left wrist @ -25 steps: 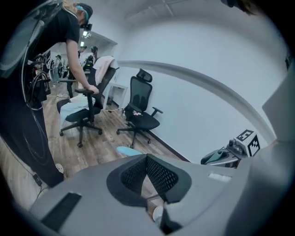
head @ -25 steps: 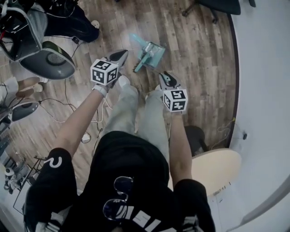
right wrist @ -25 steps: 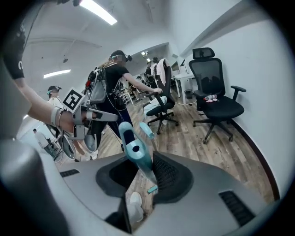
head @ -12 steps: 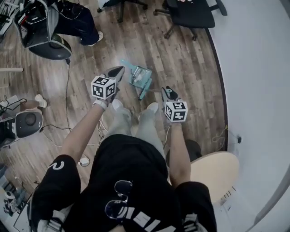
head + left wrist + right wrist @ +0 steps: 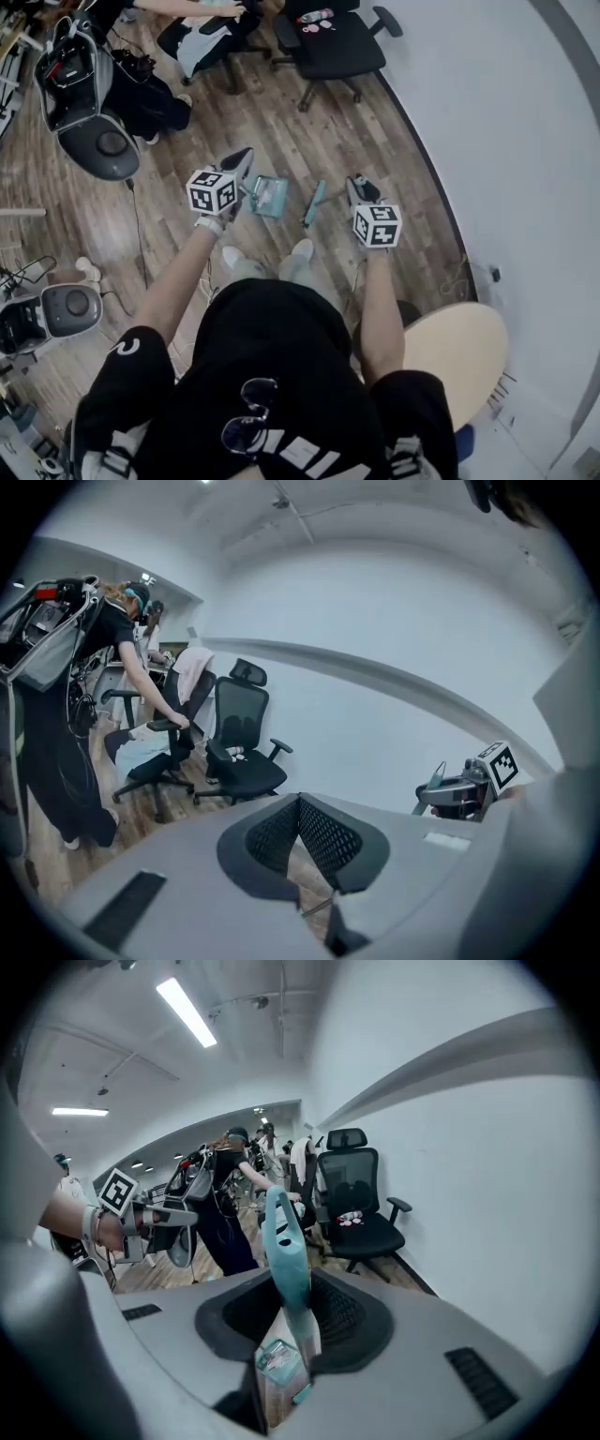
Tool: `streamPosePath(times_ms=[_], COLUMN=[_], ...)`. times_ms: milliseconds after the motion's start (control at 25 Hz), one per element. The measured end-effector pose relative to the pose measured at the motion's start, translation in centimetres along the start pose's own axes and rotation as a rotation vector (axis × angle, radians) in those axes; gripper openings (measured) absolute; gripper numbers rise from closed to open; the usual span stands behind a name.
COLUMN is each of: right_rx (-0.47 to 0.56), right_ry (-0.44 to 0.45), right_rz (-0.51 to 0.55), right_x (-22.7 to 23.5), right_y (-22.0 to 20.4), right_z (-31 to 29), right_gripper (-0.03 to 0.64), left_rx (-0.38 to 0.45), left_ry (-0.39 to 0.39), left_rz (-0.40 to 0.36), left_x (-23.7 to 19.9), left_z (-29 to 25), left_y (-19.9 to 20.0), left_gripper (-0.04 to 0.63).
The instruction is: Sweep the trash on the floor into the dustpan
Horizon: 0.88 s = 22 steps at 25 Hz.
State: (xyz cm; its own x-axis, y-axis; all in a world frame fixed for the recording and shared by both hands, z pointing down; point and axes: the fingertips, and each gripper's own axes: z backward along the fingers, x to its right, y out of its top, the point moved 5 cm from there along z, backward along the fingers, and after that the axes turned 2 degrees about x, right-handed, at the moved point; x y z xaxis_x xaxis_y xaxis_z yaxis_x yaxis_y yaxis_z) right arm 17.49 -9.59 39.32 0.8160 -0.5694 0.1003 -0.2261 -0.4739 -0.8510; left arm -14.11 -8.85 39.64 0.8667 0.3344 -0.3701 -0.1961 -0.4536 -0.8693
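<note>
- Head view puts the teal dustpan (image 5: pixel 270 197) on the wood floor (image 5: pixel 281 112), ahead of the person's shoes (image 5: pixel 302 249). It sits just beside the tip of the left gripper (image 5: pixel 245 161), and that view alone cannot say whether the two touch.
- Right gripper view shows the dustpan low down through the gap under the jaws. It is well apart from the left gripper, which hangs off to the side and higher up.
- What lies inside the dustpan is too small to make out.
- The right gripper (image 5: pixel 358 185) has its jaws pinching the handle of the teal brush (image 5: pixel 286 1251). The brush stands upright between them with its hanging hole at the top, and its lower end is mostly hidden behind the jaws.
- Left gripper view shows those jaws pressed together with nothing between the pads; only a strip of floor shows beneath them.
- Both forearms (image 5: pixel 183 277) reach forward from the body, roughly side by side. The marker cubes (image 5: pixel 213 190) face up, and the left gripper is slightly farther ahead.
- A black office chair (image 5: pixel 333 42) stands by the white wall (image 5: pixel 487 112), and the person's torso hides the floor directly below.
</note>
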Motion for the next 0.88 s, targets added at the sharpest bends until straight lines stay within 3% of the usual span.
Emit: streamPosePath(times_ms=[440, 880], right_rx=[0.08, 0.107], right_ry=[-0.05, -0.038], right_rz=[-0.037, -0.04], right_x=[9.1, 12.0], right_y=[3.0, 3.8], right_z=[2.9, 2.7], right_gripper=[0.091, 0.091], left_rx=[0.002, -0.012], left_ry=[0.003, 0.014], left_rz=[-0.045, -0.08], left_x=[3.8, 5.6], left_z=[-4.7, -6.5], left_y=[2.1, 3.1], left_gripper=[-0.003, -0.003])
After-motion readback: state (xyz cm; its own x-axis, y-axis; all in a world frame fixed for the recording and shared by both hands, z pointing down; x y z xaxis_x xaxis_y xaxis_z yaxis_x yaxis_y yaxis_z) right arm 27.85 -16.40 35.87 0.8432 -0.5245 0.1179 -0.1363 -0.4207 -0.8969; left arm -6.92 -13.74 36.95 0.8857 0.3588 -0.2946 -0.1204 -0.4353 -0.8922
